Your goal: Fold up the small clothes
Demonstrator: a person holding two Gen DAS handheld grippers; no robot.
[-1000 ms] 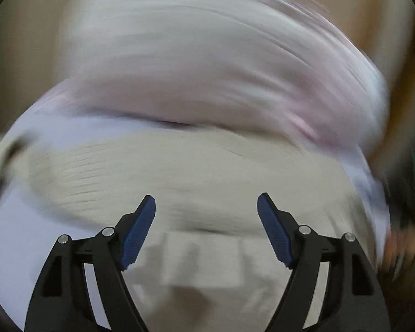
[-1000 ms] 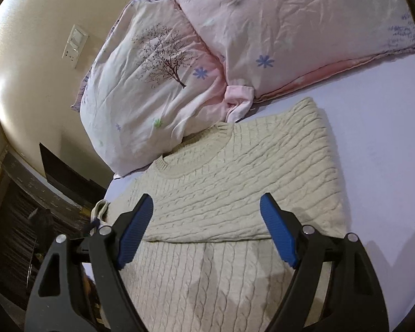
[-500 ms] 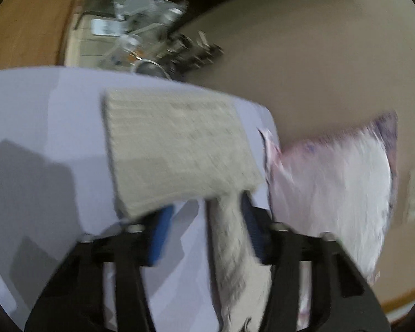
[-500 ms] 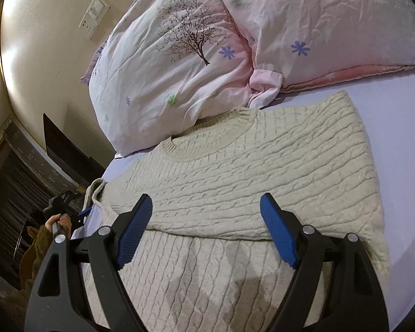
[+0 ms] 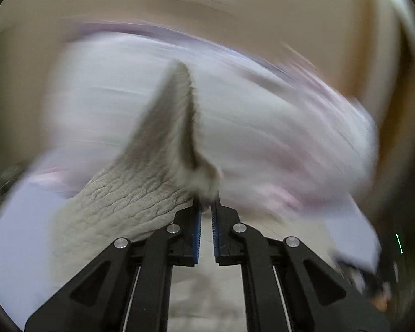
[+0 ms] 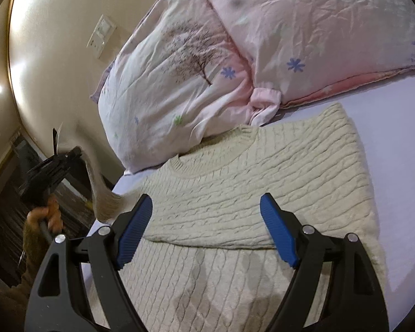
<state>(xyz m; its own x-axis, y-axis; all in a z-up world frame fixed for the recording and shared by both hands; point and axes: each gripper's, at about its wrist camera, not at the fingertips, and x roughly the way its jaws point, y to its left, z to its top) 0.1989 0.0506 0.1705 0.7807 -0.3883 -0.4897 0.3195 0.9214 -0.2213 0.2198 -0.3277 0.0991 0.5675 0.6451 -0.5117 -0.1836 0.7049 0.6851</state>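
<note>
A cream cable-knit sweater (image 6: 262, 182) lies on a lilac bed sheet (image 6: 401, 127), its right side folded over the body. My left gripper (image 5: 206, 207) is shut on the sweater's left sleeve (image 5: 168, 127) and holds it lifted above the bed; the view is blurred. In the right wrist view the left gripper (image 6: 72, 153) shows at the far left with the sleeve (image 6: 96, 182) hanging from it. My right gripper (image 6: 207, 215) is open and empty, hovering over the sweater's lower part.
Two pink floral pillows (image 6: 179, 72) lean against the cream wall (image 6: 55, 55) behind the sweater. A wall switch plate (image 6: 101, 36) is above them. Dark floor and furniture (image 6: 2, 193) lie past the bed's left edge.
My left gripper has closed on the sleeve and lifted it off the bed, swinging quickly. My right gripper has stayed open and shifted slightly over the sweater.
</note>
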